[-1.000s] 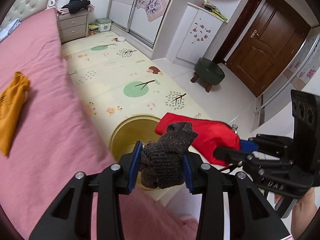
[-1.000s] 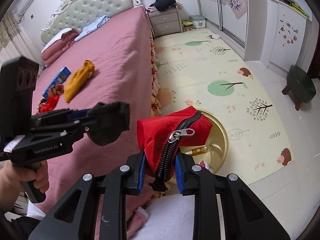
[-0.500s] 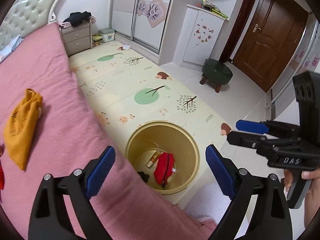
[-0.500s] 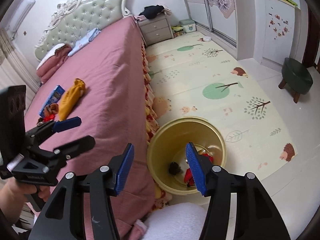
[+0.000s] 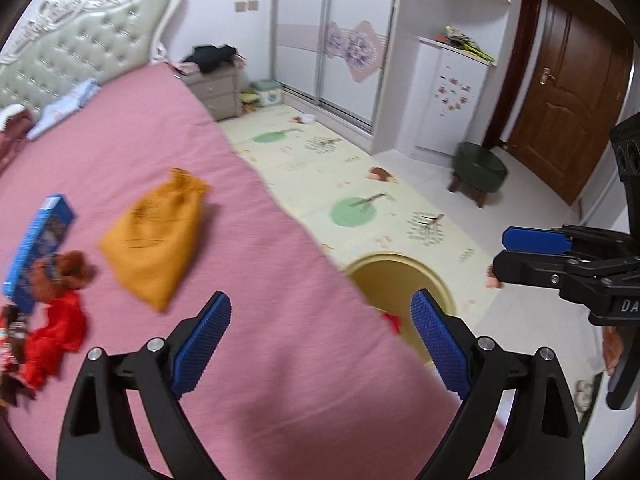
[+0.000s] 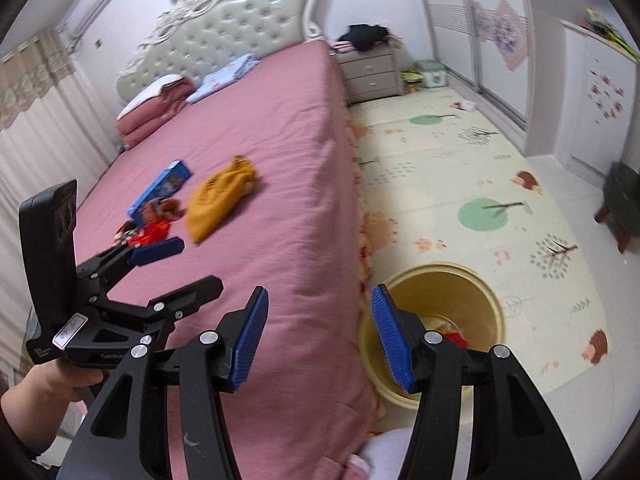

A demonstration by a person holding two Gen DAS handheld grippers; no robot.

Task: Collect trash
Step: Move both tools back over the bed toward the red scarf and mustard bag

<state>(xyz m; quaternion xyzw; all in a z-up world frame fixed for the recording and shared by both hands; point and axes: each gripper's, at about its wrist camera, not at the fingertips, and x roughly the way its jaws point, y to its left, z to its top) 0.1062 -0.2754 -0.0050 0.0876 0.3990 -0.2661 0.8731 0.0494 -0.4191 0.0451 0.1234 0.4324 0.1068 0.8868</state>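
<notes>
Your left gripper (image 5: pixel 320 332) has its jaws spread wide with nothing in them, hanging over the pink bed (image 5: pixel 160 152). Same deal with your right gripper (image 6: pixel 318 342): jaws apart, empty, right above the bed's edge. The yellow bin (image 6: pixel 486 304) sits on the floor against the bed, something red inside. On the bed: an orange pouch (image 5: pixel 158 234), blue box (image 5: pixel 40 240), and red scraps (image 5: pixel 52 336).

Matt pink cloth bedspread (image 5: pixel 168 128); glossy yellow plastic bin (image 6: pixel 486 296); ribbed blue tool pads (image 5: pixel 202 336).
</notes>
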